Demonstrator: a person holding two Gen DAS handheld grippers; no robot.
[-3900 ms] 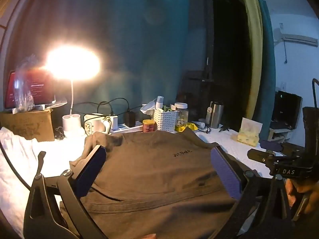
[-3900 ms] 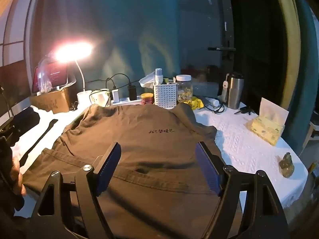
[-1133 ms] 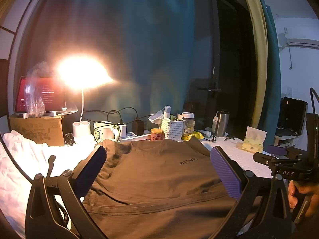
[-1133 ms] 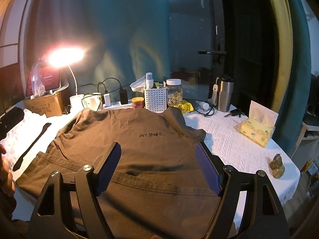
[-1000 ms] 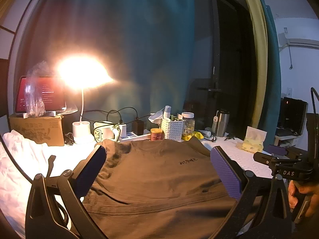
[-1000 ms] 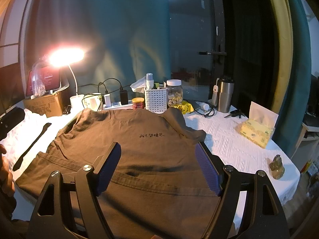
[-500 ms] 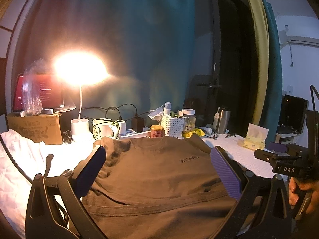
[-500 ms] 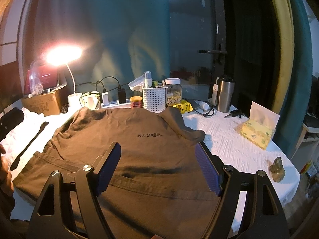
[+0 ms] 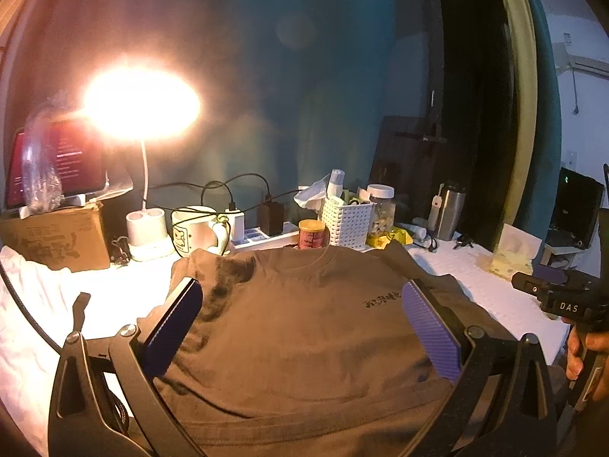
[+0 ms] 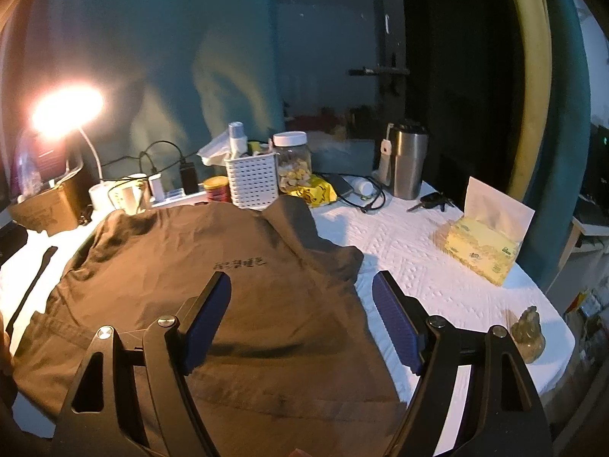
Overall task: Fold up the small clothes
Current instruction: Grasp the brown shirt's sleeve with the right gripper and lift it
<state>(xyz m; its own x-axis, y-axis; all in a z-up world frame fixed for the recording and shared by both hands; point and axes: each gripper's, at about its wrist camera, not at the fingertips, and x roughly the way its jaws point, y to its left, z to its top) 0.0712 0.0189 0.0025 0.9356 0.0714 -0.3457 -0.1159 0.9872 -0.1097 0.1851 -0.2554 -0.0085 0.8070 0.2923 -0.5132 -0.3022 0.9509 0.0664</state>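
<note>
Black left gripper (image 9: pixel 300 327) frame, purple ribbed pads, silver screws, right gripper (image 10: pixel 300 316) likewise, "DAS" marking

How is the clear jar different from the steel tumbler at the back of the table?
The clear jar is see-through with pale pieces inside and a white lid; the steel tumbler is opaque metal, dark-lidded and taller. The jar stands beside the white basket, the tumbler farther right. Both stand upright.

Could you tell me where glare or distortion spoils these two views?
Left wrist view: the lamp blooms into a wide haze, washing out the wall and screen beside it. Right wrist view: the lamp glares less; fisheye bends the curtain edges.
</note>
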